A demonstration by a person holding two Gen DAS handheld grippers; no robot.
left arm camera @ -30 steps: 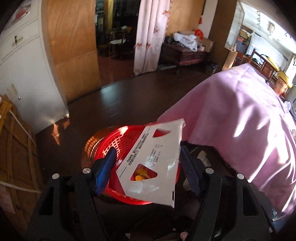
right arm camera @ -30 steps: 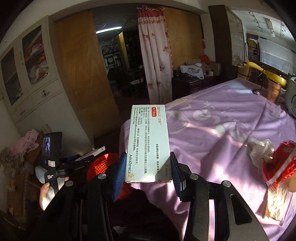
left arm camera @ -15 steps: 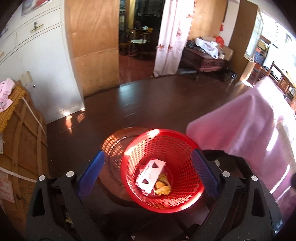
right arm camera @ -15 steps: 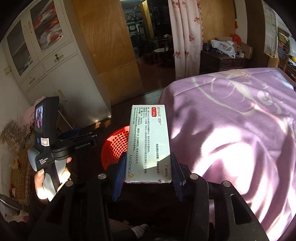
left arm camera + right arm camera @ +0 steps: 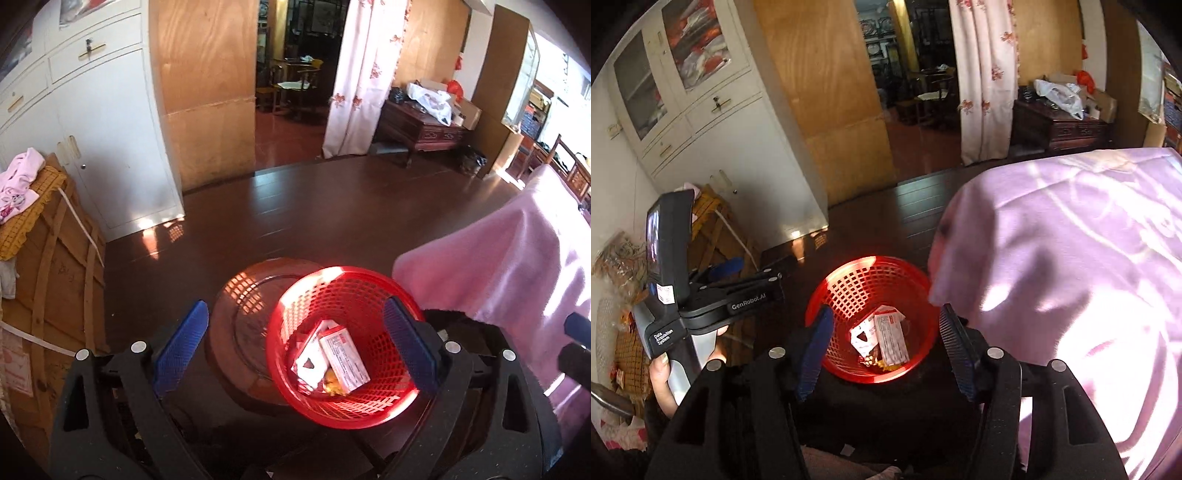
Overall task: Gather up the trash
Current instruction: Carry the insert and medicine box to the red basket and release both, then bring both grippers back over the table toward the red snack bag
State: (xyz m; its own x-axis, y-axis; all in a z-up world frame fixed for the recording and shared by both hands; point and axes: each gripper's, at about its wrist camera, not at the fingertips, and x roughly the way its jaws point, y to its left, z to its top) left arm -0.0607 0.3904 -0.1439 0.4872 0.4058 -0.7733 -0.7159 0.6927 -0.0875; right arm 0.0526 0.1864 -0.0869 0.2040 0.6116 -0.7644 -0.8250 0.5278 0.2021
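Gaping empty, both tools [image 5: 293,341] [image 5: 886,345] above red basket [image 5: 373,280]; boxes [image 5: 343,360] inside.

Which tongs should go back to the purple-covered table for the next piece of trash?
Right, probably. Both tongs, left and right, are open and empty over the red basket, where both boxes already lie. The purple tablecloth fills the right view's right side, while the left sees only its edge.

Two white boxes [image 5: 343,360] are lying tilted inside the red mesh basket [image 5: 369,295], sitting at lower centre-right of the frame.
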